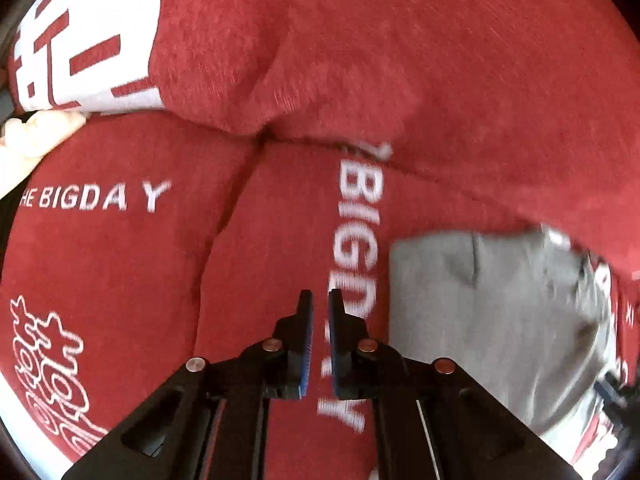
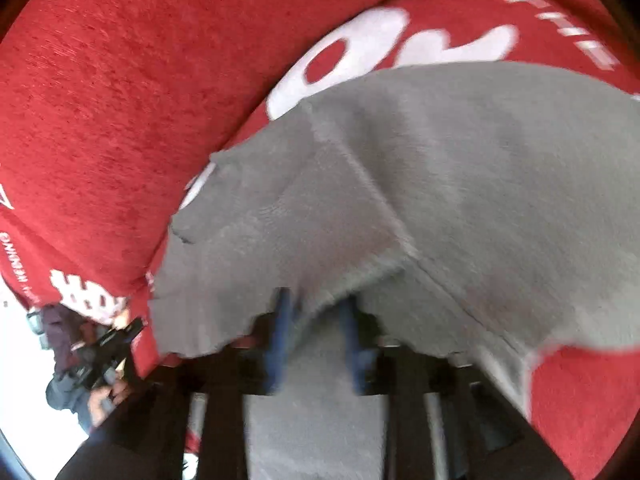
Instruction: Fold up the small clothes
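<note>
jaws over red printed bedding [image 1: 400,60]

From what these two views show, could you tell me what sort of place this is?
Probably a bedroom or living room at home, though I cannot be sure: a red blanket printed with white lettering fills both views like soft bedding, and a small grey garment lies on it.
</note>
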{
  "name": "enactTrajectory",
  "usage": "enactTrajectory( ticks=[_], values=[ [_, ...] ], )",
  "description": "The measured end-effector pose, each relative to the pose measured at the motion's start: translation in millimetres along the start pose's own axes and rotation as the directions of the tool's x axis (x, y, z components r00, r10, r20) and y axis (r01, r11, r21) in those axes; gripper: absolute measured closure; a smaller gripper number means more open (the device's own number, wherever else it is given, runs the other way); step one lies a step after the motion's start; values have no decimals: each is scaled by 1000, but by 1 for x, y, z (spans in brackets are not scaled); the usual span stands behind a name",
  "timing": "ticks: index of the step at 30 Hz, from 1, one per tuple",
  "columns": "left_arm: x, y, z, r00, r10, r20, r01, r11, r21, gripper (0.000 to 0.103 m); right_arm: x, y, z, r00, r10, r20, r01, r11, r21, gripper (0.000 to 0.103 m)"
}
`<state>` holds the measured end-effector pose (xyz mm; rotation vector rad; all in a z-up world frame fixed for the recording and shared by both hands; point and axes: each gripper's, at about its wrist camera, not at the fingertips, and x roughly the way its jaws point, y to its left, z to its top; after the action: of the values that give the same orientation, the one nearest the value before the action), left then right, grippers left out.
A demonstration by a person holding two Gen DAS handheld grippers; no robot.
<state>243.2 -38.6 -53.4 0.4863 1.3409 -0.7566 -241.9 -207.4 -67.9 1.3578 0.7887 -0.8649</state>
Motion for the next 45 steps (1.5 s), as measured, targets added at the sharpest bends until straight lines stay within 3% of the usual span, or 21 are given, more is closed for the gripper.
enactTrajectory(
  ticks=[2, 4, 6, 7, 8, 16, 19, 23, 25, 27, 28, 29, 30, 31, 34, 36, 39, 40, 41, 43, 45],
  values=[
    [-4, 8, -10, 1000, -25, -18, 25, 1000, -2, 95, -9, 18, -13, 997, 74, -12, -75, 996, -38, 54],
    [-8, 7, -27, 999, -39, -25, 39, 999, -7, 95, -3, 49, -23, 988, 124, -91, -136, 982, -131, 54],
    [-11, -3, -51, 999, -34, -32, 33, 999, -12, 55, 18, 96, -31, 975, 128, -183, -175, 947, -269, 54],
    [-13, -3, -60, 999, -19, -27, 18, 1000, -23, 10, 27, 115, -34, 969, 128, -210, -192, 928, -320, 54],
    [-17, -2, -67, 1000, 10, -4, -10, 999, -34, 1, 38, 134, -35, 965, 126, -230, -205, 909, -362, 54],
    [-28, 13, -110, 998, 60, 5, -60, 997, -57, 1, 143, 260, -39, 937, 44, -348, -252, 774, -581, 54],
    [-33, 30, -128, 998, 56, -7, -57, 992, -115, 1, 168, 292, -50, 935, -39, -354, -234, 682, -693, 54],
    [-37, 44, -160, 996, 93, -9, -93, 988, -119, 1, 208, 324, -64, 938, -176, -298, -170, 517, -839, 54],
    [-38, 46, -172, 994, 113, -10, -114, 989, -97, 1, 223, 330, -67, 932, -224, -283, -149, 474, -868, 54],
    [-37, 47, -181, 994, 111, -22, -112, 989, -92, 1, 236, 329, -68, 911, -276, -307, -151, 470, -870, 54],
    [-37, 47, -184, 995, 101, -29, -103, 990, -94, 1, 241, 325, -68, 892, -314, -325, -154, 466, -872, 61],
    [-35, 48, -184, 995, 93, -33, -96, 990, -102, 1, 241, 326, -70, 886, -328, -328, -157, 453, -877, 73],
    [-37, 49, -186, 995, 93, -30, -95, 989, -113, 1, 239, 327, -72, 876, -332, -350, -180, 448, -876, 95],
    [-40, 51, -189, 996, 88, -22, -90, 988, -127, 1, 233, 330, -74, 879, -318, -355, -193, 444, -875, 96],
    [-43, 51, -192, 998, 65, -11, -66, 987, -145, 1, 225, 346, -75, 897, -245, -368, -230, 452, -862, 96],
    [-43, 49, -193, 998, 55, -10, -56, 987, -151, 1, 234, 356, -77, 896, -221, -384, -246, 473, -846, 96],
    [-46, 45, -194, 999, 41, -12, -43, 987, -154, 1, 258, 359, -90, 909, -286, -303, -157, 440, -884, 96],
    [-49, 43, -195, 999, 35, -10, -36, 988, -152, 1, 264, 356, -93, 906, -301, -298, -141, 450, -882, 95],
    [-51, 40, -194, 1000, 28, -4, -28, 988, -149, 1, 260, 355, -91, 919, -274, -283, -127, 474, -871, 92],
    [-55, 35, -190, 1000, 10, 4, -10, 990, -144, 1, 244, 351, -86, 939, -231, -255, -105, 514, -852, 71],
    [-57, 30, -181, 1000, -8, 14, 10, 989, -146, 1, 218, 344, -78, 951, -187, -244, -106, 544, -832, 63]
  ],
)
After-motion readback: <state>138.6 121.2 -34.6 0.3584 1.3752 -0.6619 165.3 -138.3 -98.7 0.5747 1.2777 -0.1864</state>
